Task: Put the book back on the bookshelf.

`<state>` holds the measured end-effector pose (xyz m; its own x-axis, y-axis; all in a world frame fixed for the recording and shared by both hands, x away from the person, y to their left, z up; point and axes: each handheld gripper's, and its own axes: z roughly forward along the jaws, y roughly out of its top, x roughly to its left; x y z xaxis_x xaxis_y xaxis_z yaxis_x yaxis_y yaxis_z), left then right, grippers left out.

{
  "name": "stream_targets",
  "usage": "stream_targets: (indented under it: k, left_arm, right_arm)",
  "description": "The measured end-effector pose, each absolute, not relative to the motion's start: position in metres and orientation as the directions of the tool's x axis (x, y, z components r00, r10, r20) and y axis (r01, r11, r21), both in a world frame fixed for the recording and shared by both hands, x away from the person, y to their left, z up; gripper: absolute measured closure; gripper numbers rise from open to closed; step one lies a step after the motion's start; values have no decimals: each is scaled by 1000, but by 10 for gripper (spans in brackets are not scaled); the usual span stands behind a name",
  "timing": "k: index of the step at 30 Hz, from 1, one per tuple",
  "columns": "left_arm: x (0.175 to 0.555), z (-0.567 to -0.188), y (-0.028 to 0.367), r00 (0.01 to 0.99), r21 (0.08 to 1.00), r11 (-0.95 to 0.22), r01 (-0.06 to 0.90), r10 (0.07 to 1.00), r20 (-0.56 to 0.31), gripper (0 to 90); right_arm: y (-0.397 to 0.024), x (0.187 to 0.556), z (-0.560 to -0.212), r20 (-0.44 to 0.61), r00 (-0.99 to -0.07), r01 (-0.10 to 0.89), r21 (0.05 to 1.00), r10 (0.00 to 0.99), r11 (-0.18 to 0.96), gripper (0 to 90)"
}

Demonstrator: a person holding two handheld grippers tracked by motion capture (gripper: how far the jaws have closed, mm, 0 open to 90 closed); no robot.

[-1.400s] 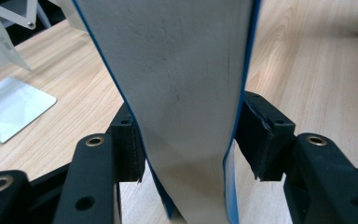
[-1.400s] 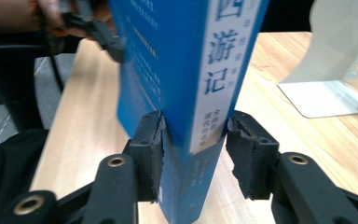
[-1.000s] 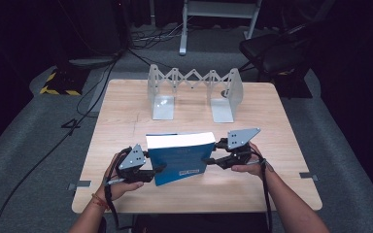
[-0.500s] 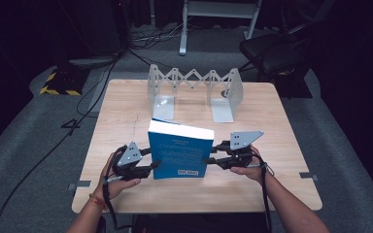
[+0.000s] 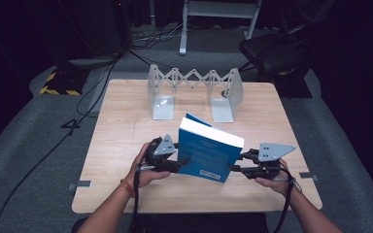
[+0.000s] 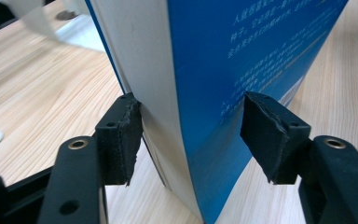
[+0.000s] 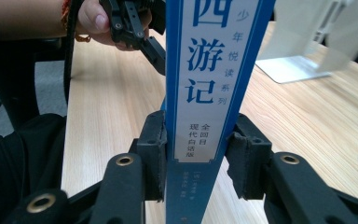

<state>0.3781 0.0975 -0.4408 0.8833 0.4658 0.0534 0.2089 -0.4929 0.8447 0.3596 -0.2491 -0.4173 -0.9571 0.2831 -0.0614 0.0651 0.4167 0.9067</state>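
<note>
Right claw [image 7: 193, 161] clamps book [image 5: 209, 153] spine to steady it upright; left claw [image 6: 191, 135] has just been opening, straddling the fore-edge slack.

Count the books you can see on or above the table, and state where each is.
1. A blue book stands tilted near the table's front edge, between the left gripper and right gripper, before the bookend rack.

A grey metal expanding book rack [image 5: 194, 92] stands at the far side of the wooden surface [image 5: 126, 126]. Beyond, a black chair [image 5: 272, 51] and cables [image 5: 102, 63] sit on the grey floor.
</note>
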Motion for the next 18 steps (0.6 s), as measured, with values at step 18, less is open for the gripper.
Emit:
stream_targets:
  k: [18]
  left_arm:
    - [380,-445,90,889,861,-470,192,455,50,377]
  right_arm:
    - [-244,359,-424,-58,-945,53,944,323,325,583]
